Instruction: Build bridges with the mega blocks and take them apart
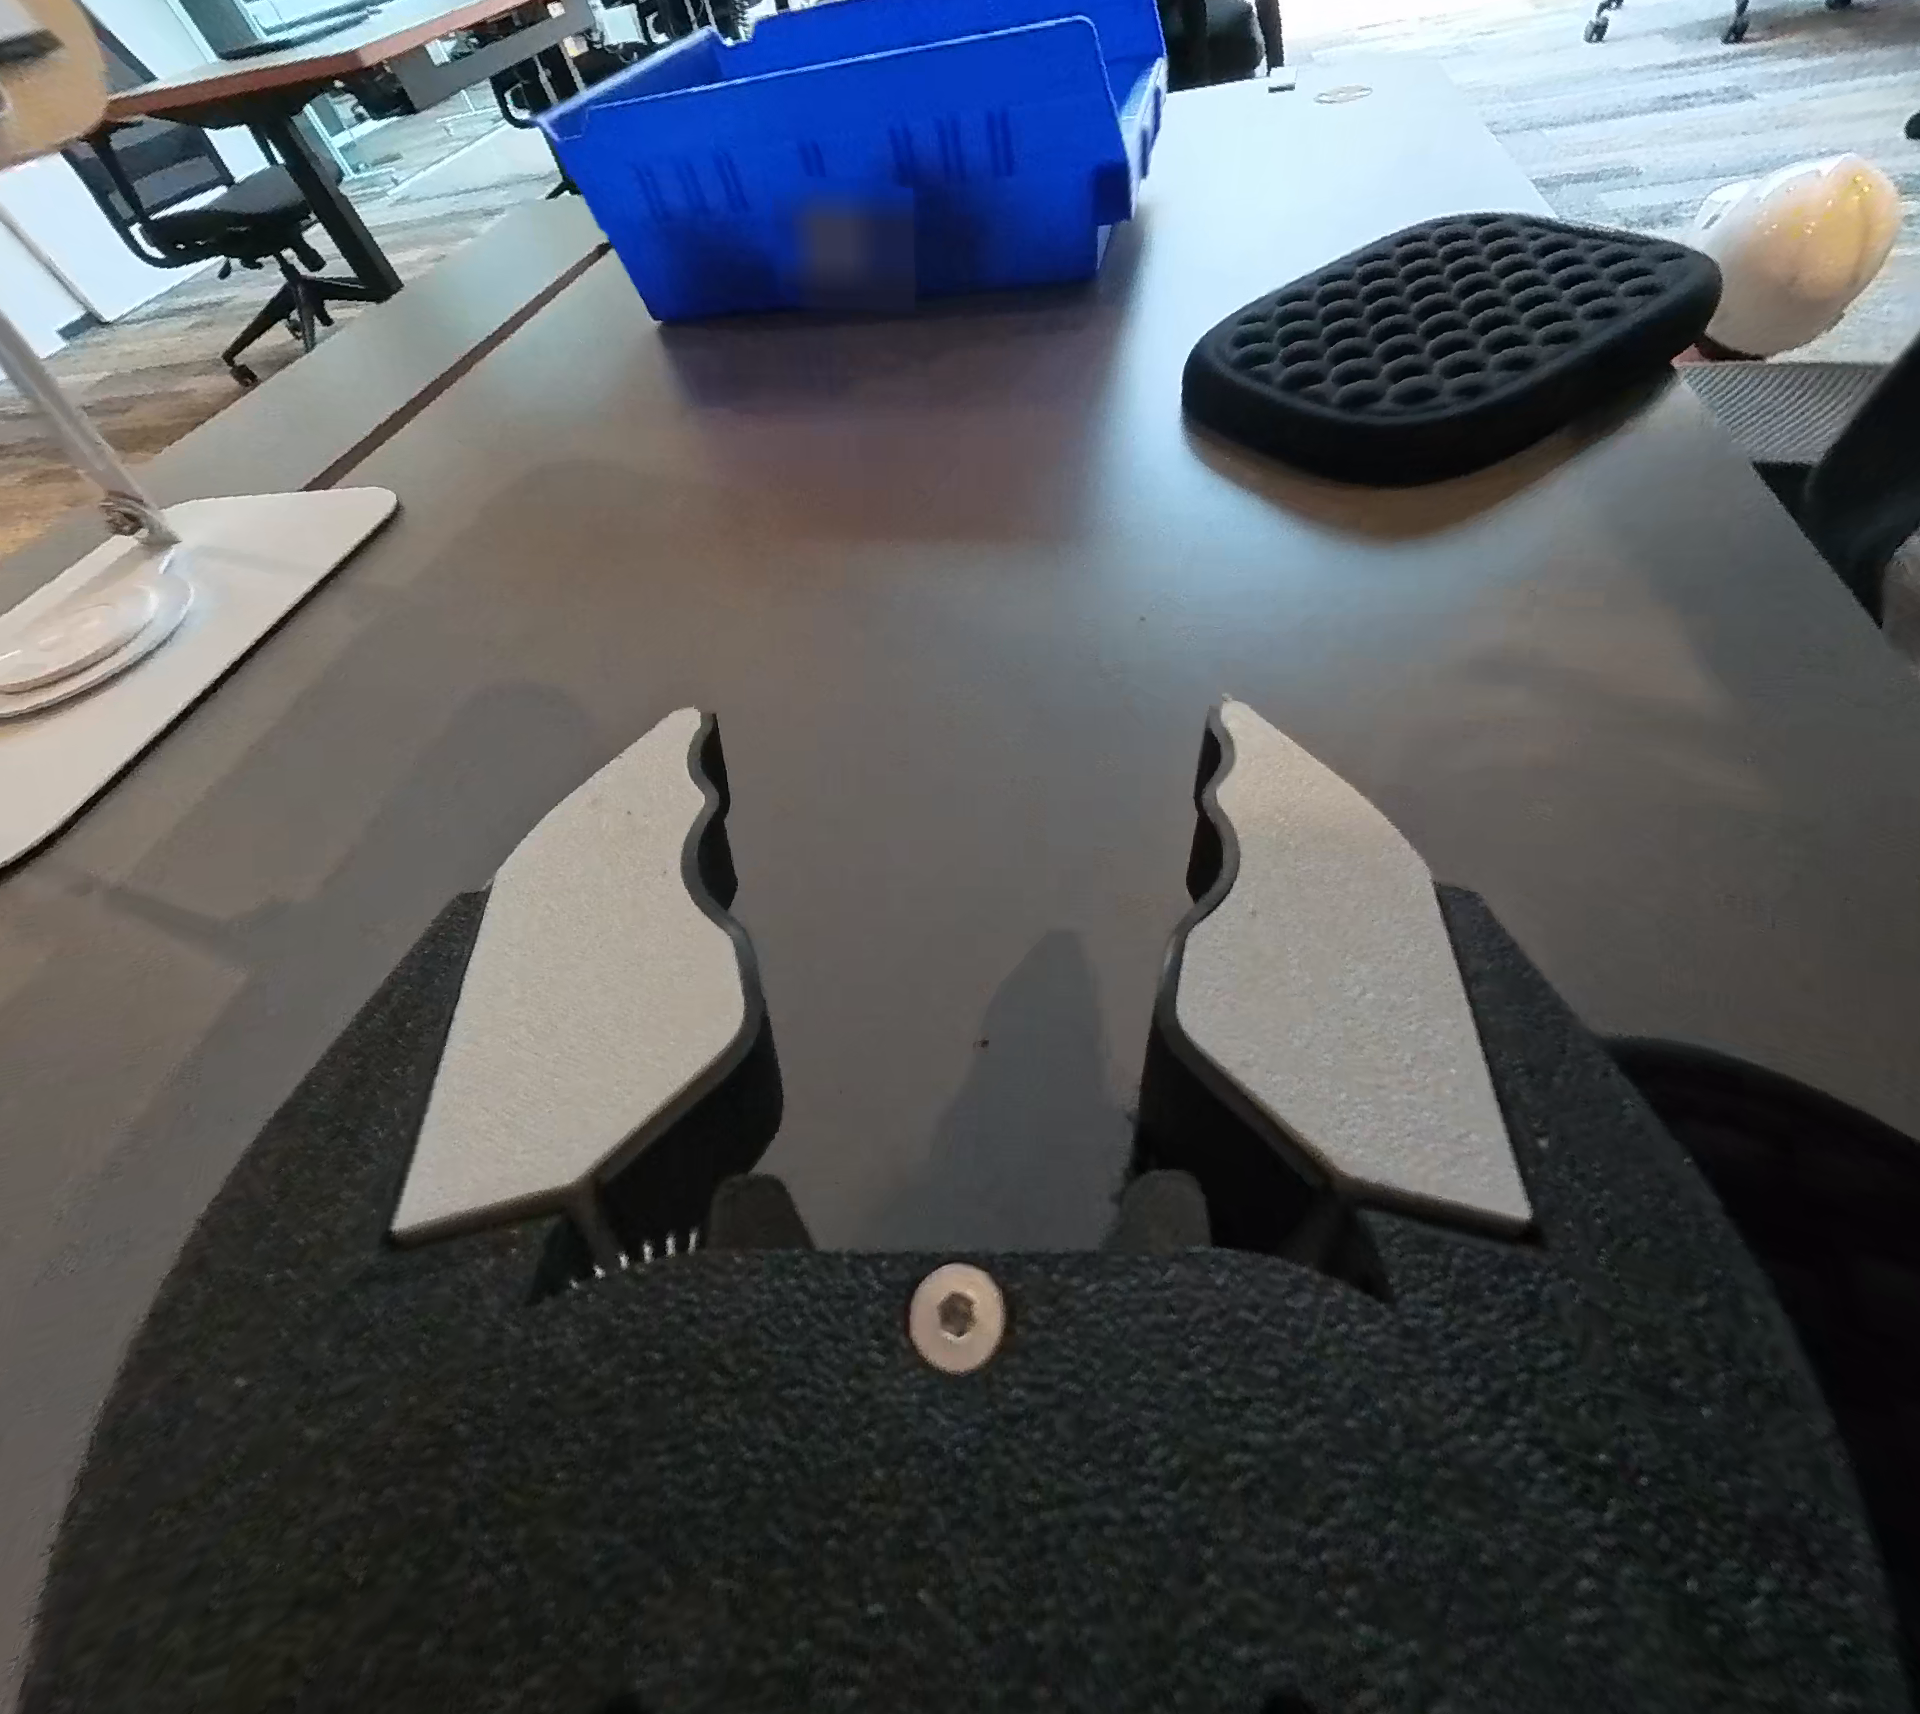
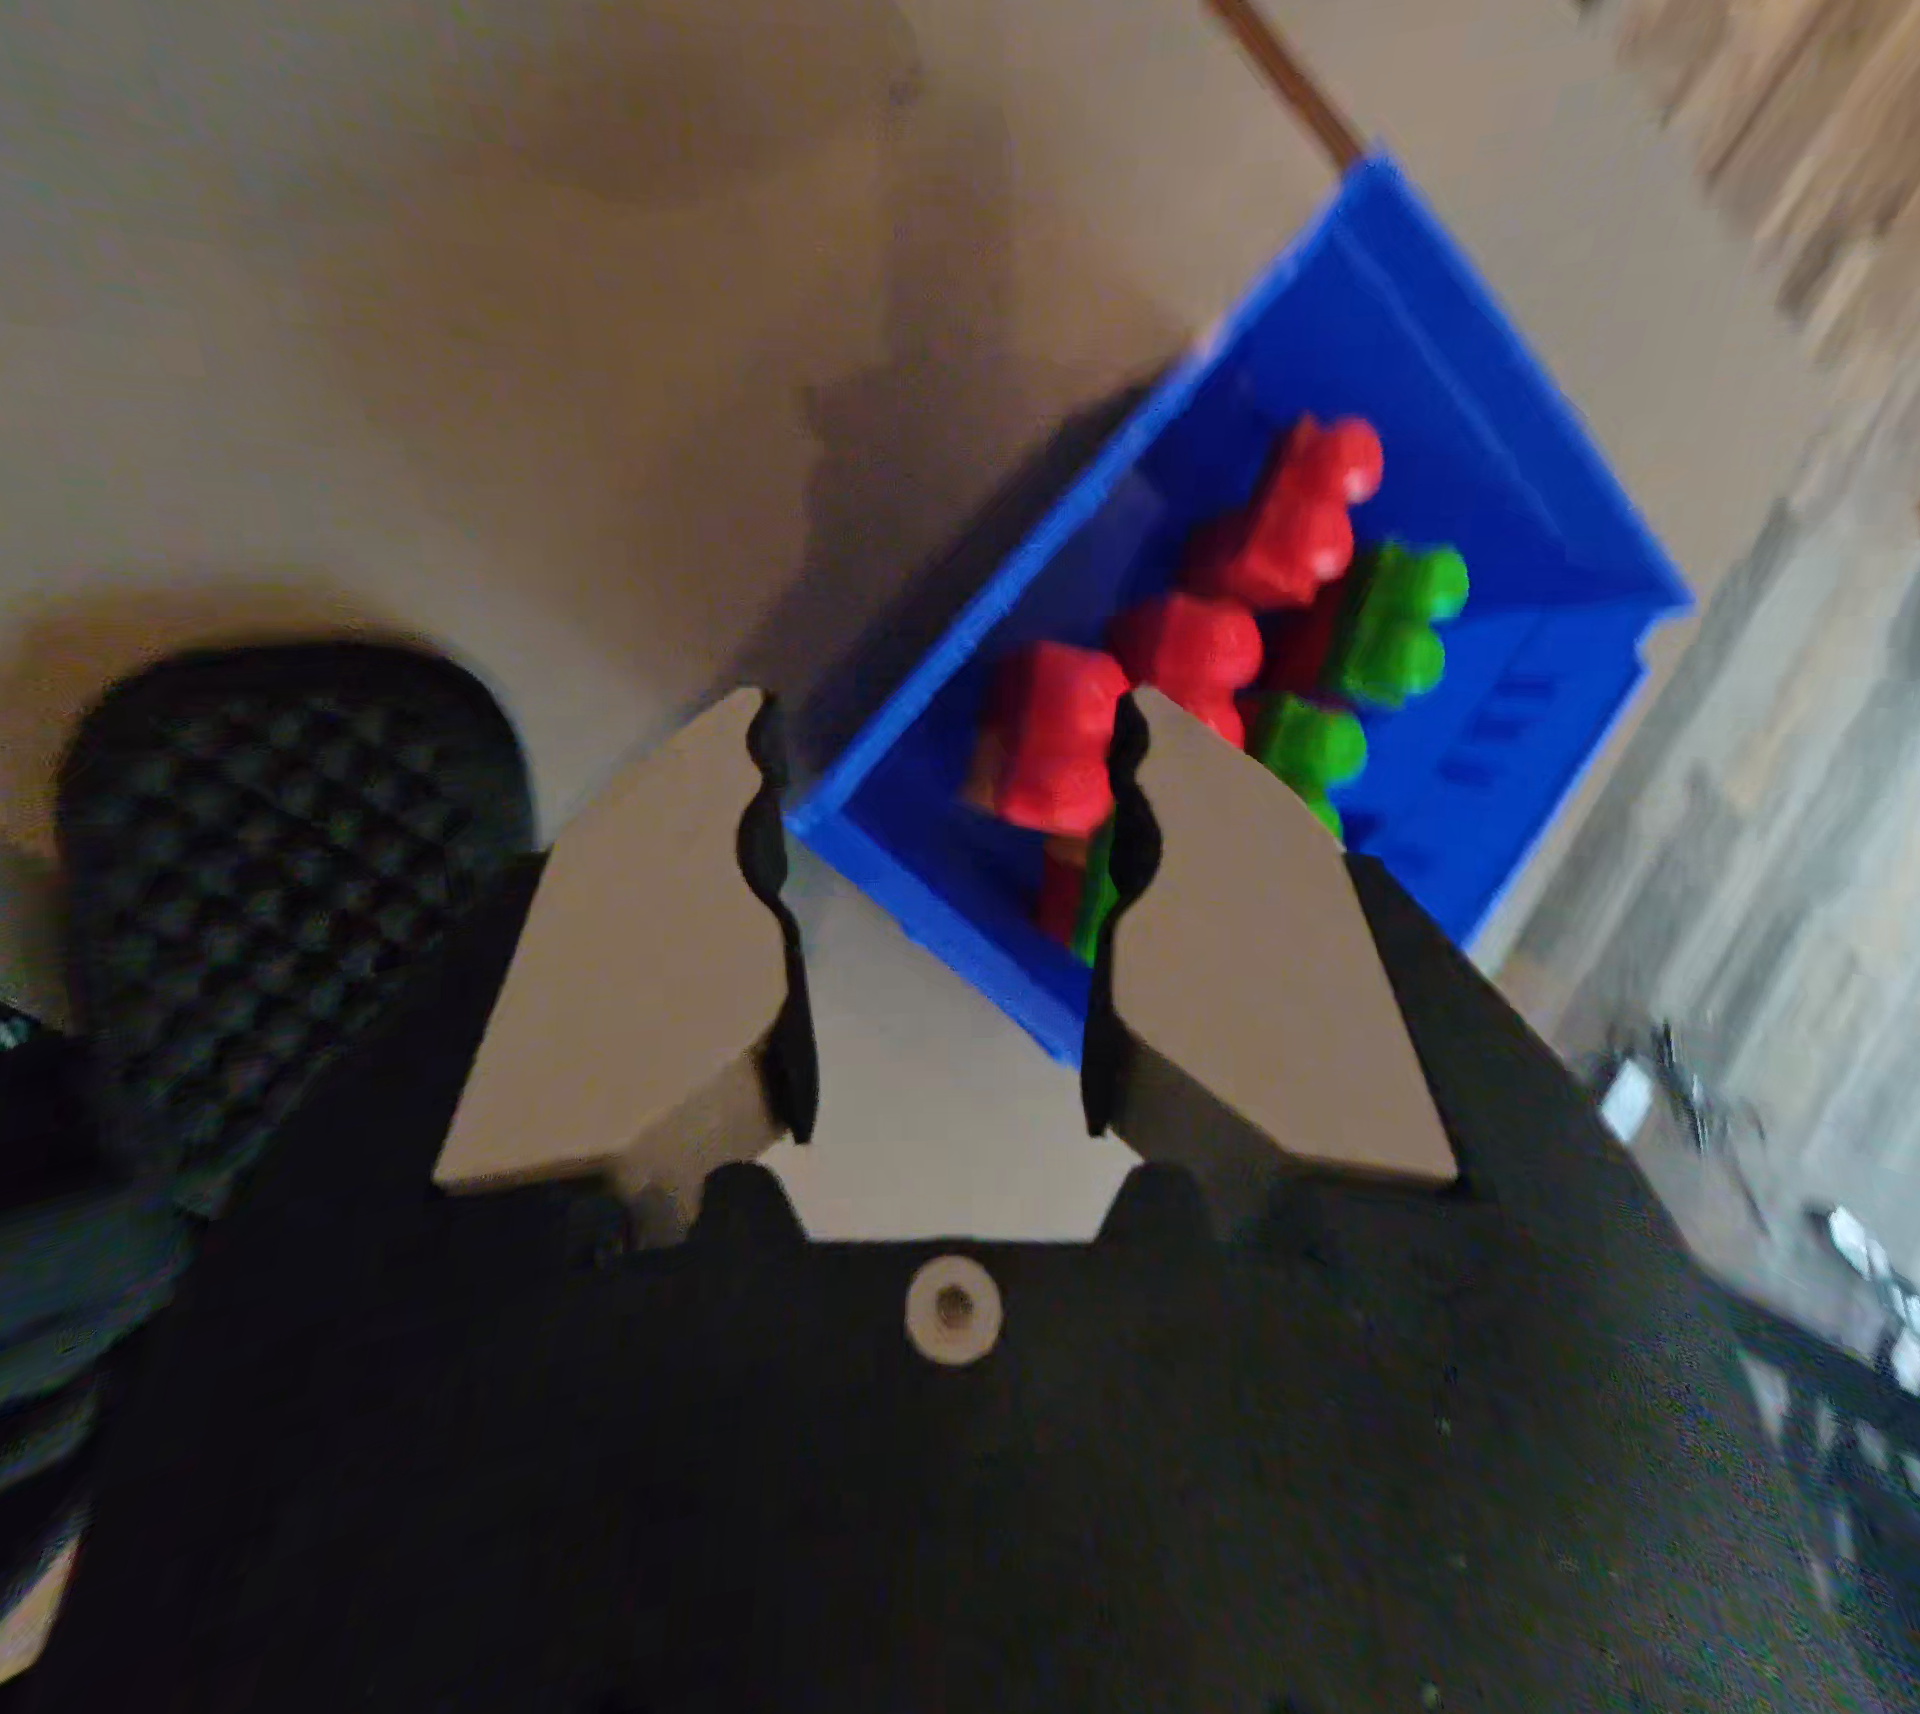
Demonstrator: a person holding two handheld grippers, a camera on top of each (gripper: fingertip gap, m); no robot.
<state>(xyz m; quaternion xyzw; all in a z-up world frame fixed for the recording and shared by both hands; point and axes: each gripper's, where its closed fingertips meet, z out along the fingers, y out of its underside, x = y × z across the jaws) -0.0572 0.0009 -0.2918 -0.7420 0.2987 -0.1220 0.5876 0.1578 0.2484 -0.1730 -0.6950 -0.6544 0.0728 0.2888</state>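
Both our claws hang spread and empty: left gripper (image 1: 961, 791) low over bare table (image 1: 935, 521), right gripper (image 2: 940, 760) above the blue bin (image 2: 1226, 314). Red blocks (image 2: 1049, 729) and green blocks (image 2: 1392, 615) sit inside, at two o'clock. We judge nothing is built yet.

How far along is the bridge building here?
Nothing looks built: the red blocks and green blocks lie loose in the blue bin, and the table holds no bridge. In hand: the right gripper hangs open above the bin, empty; the left gripper is open too. Building and dismantling remain.
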